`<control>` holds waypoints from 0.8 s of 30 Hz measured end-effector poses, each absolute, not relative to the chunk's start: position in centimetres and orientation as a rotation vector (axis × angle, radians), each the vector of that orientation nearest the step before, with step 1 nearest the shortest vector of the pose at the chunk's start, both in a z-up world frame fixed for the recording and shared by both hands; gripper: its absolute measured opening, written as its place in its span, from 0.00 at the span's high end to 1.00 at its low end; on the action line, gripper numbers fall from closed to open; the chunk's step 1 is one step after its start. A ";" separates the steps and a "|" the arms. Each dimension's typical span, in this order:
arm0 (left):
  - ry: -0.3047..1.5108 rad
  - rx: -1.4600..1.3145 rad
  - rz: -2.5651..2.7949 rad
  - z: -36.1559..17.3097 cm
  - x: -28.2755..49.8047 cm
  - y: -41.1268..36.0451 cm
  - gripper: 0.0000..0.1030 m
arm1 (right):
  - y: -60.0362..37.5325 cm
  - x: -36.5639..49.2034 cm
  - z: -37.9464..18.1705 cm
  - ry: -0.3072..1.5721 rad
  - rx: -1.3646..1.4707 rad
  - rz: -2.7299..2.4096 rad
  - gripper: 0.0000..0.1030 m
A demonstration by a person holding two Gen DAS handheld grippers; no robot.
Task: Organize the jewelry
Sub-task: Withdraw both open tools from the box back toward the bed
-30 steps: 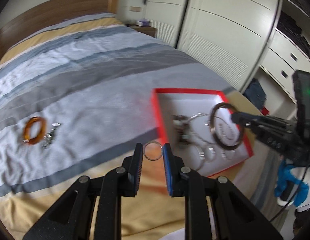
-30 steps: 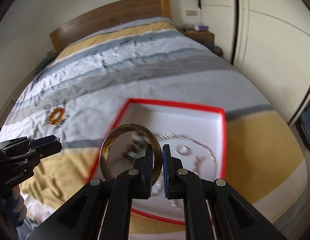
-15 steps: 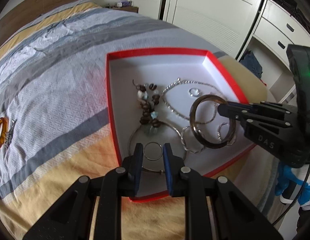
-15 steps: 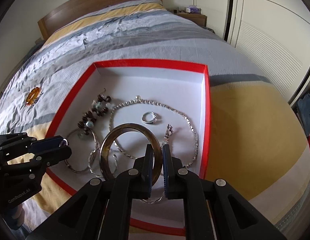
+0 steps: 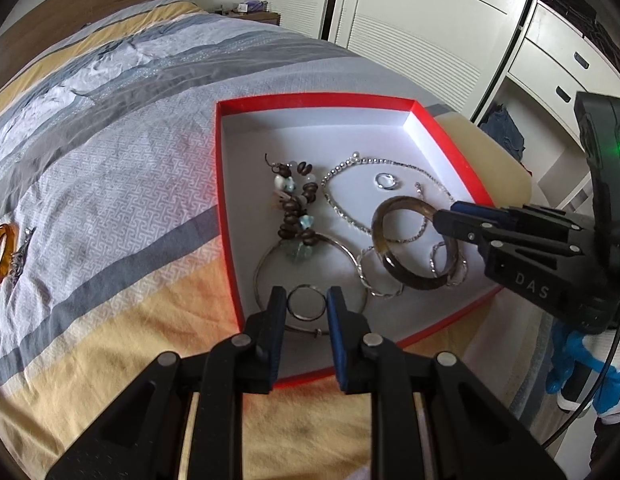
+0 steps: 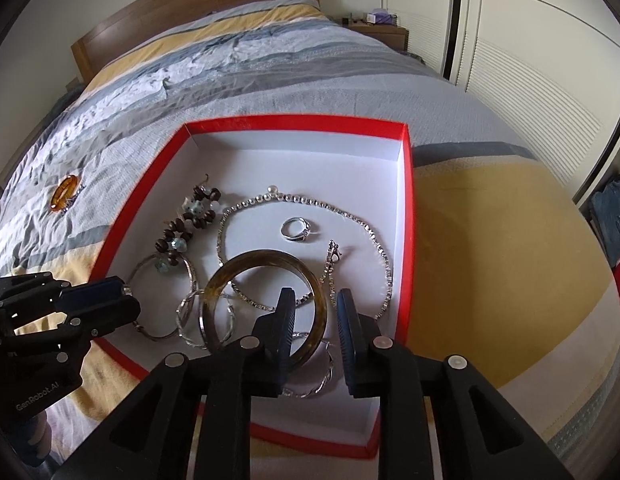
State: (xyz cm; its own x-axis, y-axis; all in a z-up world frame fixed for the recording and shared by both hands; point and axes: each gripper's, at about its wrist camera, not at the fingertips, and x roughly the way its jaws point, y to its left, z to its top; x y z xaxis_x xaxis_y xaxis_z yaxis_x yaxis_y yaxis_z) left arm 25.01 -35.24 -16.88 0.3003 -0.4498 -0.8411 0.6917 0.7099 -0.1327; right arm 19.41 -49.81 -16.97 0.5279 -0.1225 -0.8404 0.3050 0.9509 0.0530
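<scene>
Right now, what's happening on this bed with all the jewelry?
A person is sorting jewelry into a red box on the bed, using a handheld gripper in each hand. The left gripper holds a small silver ring over the box's near edge. The right gripper has just been opening, releasing a brown bangle among necklaces and hoops. An amber bangle waits on the bedspread.

Left tool (image 5: 307, 303) gripping, right tool (image 6: 315, 320) jaws just opening

right gripper (image 6: 312, 316) jaws just opening, brown bangle (image 6: 266, 304) dropped into the red box (image 6: 406, 208); both grippers lowered over it.
</scene>
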 end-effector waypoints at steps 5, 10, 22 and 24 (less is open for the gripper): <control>0.976 0.262 -0.765 -14.6 23.9 -34.1 0.81 | -49.1 18.3 -14.6 0.941 0.204 -0.265 0.77; 0.936 0.248 -0.751 -11.8 22.4 -32.5 0.78 | -47.9 16.9 -11.8 0.900 0.197 -0.267 0.74; 0.835 0.239 -0.645 -5.7 18.6 -25.2 0.78 | -42.5 14.0 -5.8 0.831 0.162 -0.235 0.71; 0.817 0.239 -0.606 -4.6 17.8 -23.7 0.78 | -41.3 13.6 -4.9 0.817 0.156 -0.222 0.70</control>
State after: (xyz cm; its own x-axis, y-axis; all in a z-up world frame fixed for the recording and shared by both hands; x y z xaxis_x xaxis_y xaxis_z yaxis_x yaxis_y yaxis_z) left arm 17.76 -23.66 -4.63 0.5281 -0.4126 -0.7422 0.5908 0.8064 -0.0279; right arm 13.59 -41.34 -4.89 0.6630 -0.1354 -0.7363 0.2549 0.9656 0.0519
